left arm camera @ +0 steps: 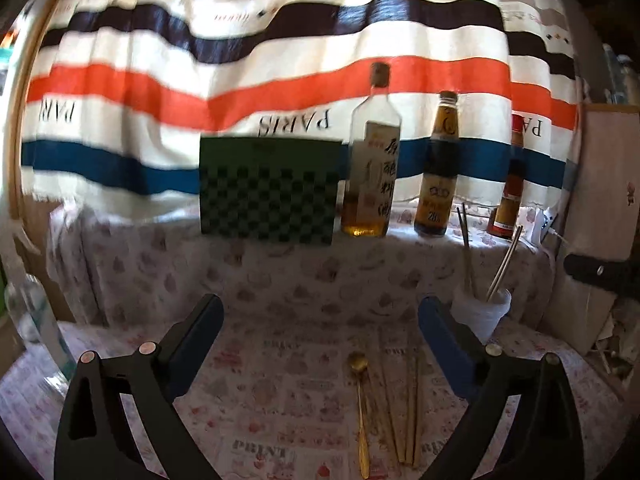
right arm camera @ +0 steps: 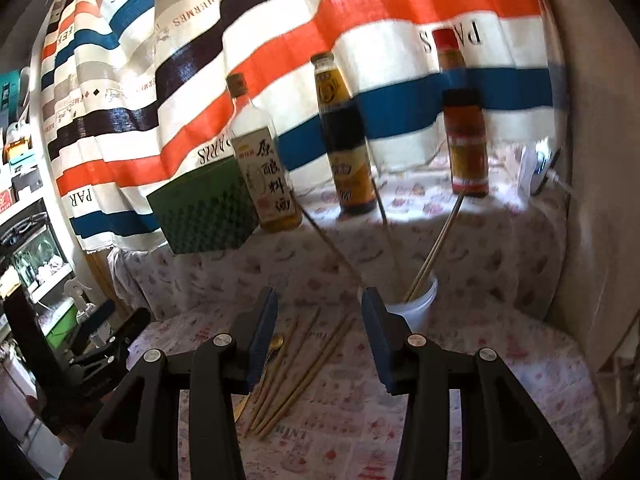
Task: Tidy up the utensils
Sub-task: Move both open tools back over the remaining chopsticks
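Note:
A gold spoon (left arm camera: 360, 392) and several pale chopsticks (left arm camera: 404, 400) lie side by side on the printed tablecloth (left arm camera: 260, 380). Just right of them stands a white cup (left arm camera: 482, 312) with a few chopsticks upright in it. My left gripper (left arm camera: 320, 320) hovers over the cloth, wide open and empty, with the spoon and chopsticks below its right finger. In the right wrist view my right gripper (right arm camera: 320, 320) is partly open with nothing between its pads. The loose chopsticks (right arm camera: 304, 360) and spoon (right arm camera: 274, 344) lie on the cloth below it, and the cup (right arm camera: 416, 304) stands just past its right finger.
On a raised ledge behind stand a green checkered box (left arm camera: 272, 192), a clear bottle of amber liquid (left arm camera: 372, 168), a dark sauce bottle (left arm camera: 438, 176) and a red-capped bottle (left arm camera: 510, 188). A striped curtain (left arm camera: 280, 60) hangs behind them. A clear bottle (left arm camera: 32, 320) stands at the far left.

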Demonstrator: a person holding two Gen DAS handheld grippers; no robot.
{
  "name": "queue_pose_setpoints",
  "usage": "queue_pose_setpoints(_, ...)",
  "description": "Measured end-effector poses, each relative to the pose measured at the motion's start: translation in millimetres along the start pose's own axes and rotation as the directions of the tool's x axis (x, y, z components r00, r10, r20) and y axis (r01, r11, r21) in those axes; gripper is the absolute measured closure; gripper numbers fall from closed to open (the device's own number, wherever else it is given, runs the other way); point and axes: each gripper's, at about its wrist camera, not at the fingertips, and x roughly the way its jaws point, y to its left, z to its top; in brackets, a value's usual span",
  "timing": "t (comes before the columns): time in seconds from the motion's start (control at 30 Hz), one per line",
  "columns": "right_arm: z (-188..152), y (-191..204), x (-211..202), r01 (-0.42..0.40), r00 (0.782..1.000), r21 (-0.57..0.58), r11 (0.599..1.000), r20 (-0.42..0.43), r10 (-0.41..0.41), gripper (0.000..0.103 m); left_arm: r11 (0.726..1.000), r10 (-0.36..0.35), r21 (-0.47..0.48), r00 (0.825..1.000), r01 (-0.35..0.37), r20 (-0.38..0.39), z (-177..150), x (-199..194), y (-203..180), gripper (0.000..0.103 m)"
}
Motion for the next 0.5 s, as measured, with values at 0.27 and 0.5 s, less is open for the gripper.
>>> queue_pose_setpoints(0.27, -34.7, -0.5, 39.1, 0.011, 0.996, -0.027, 1.000, -0.091, -0.014, 0.057, 0.979, -0.058, -0.200, 0.994, 0.039, -0.089, -5.3, 24.4, 41.4, 0.004)
queue_pose_setpoints(0.5, -52.2, -3.9, 65.0, 0.034, 0.982, -0.027, 0.999, -0.187, -0.039, 0.054, 0.984, -0.057, -0.178, 0.980, 0.022, -0.191, -19.2, 49.6, 36.7, 0.004)
